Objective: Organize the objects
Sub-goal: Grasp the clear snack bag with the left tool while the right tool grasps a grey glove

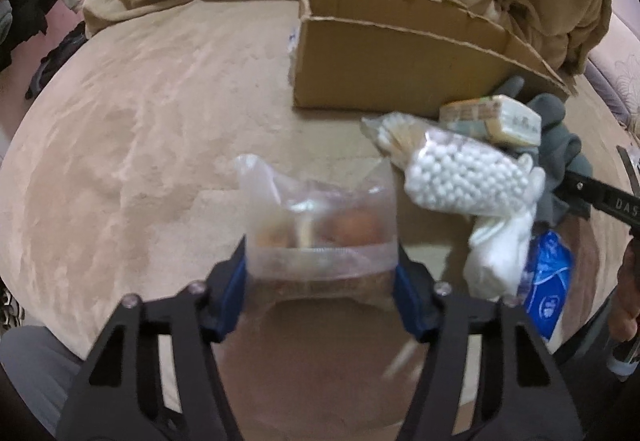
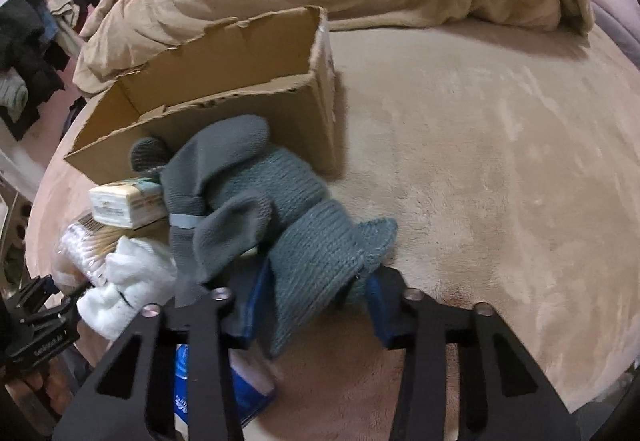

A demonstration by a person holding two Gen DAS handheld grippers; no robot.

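On the bed (image 1: pixel 120 129), both tongs are angled steeply downward: the left tongs (image 1: pixel 320 273) are clamped on a clear bag (image 1: pixel 320 225), the right tongs (image 2: pixel 312 305) on grey knitwear (image 2: pixel 304 225).

1. Right gripper (image 1: pixel 612 201): seen in the left wrist view at the 3 o'clock edge. Its black body carries pale capital letters "DAS"; the frame edge cuts off the remainder.
2. Left gripper (image 2: pixel 44 345): seen in the right wrist view at the 8 o'clock edge. Its black body carries a pale line of lettering; the wording is too small and blurred to read with certainty.
3. Tissue pack (image 2: pixel 120 207): dark print on the end face, at 9 o'clock in the right wrist view. Not legible.
4. Blue packet (image 1: pixel 550 281): white logo marks on the wrapper, at 4 o'clock in the left wrist view. Not legible.
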